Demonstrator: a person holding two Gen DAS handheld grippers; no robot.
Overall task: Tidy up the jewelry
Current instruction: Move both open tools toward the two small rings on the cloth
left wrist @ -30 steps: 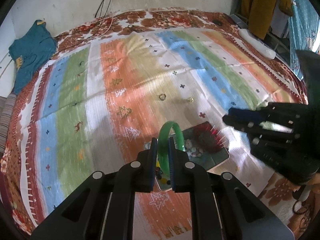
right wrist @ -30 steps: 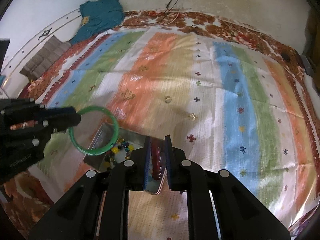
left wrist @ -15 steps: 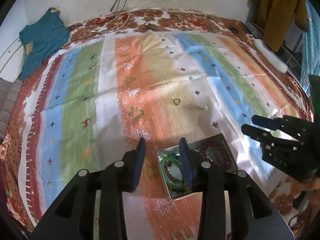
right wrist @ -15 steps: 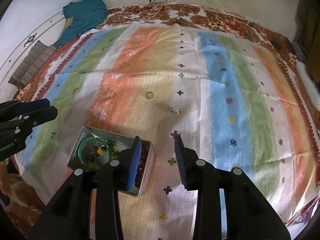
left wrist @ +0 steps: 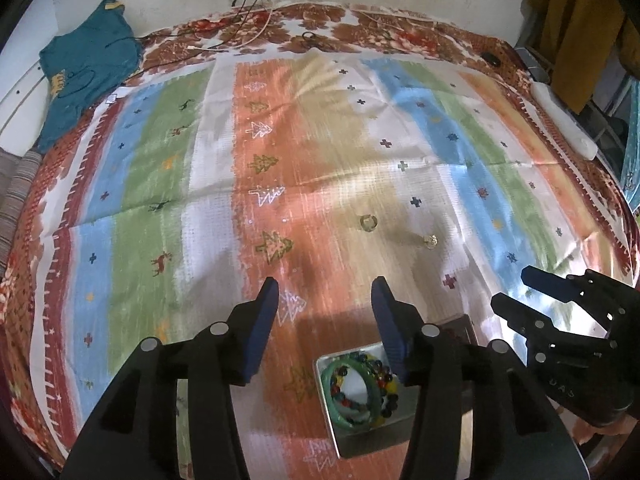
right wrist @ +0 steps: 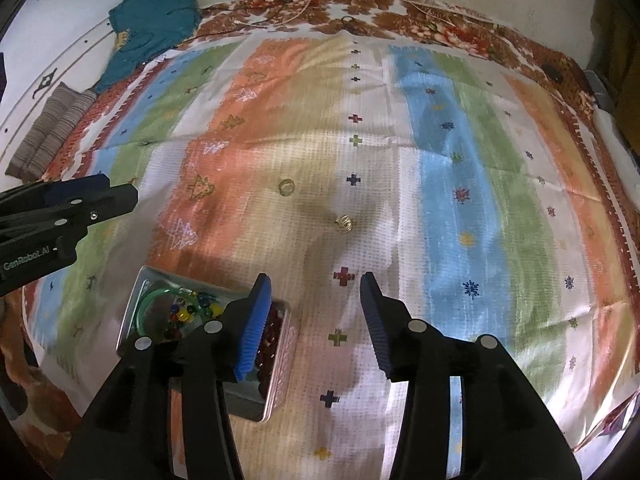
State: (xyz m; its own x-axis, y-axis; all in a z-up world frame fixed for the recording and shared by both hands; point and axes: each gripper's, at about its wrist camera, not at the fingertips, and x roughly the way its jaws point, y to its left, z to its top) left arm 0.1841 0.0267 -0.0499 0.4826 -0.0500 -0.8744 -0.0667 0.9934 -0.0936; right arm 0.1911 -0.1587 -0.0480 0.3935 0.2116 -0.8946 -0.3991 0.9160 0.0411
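A metal tin [left wrist: 325,392] [right wrist: 134,312] lies on the striped cloth and holds a green bangle [left wrist: 340,408] [right wrist: 149,303], coloured beads [right wrist: 192,309] and dark red beads [right wrist: 273,334]. Beyond it, two small gold rings [left wrist: 368,222] [left wrist: 431,242] [right wrist: 286,187] [right wrist: 344,224] rest on the cloth. My left gripper [left wrist: 325,286] [right wrist: 120,190] hovers above the tin's far left side, jaws opening, nothing between them. My right gripper [right wrist: 314,280] [left wrist: 513,289] hangs to the right of the tin, jaws likewise opening and empty.
A teal garment [left wrist: 88,68] and thin cables [left wrist: 248,36] lie at the bed's far edge by the wall. Folded striped cloth [right wrist: 52,132] sits at the left. A white bar [left wrist: 564,120] and hanging mustard clothes [left wrist: 576,28] are at the right.
The left gripper let go of the green bangle, which now lies in the tin. The right gripper opened off the red beads. Both moved forward, away from the tin.
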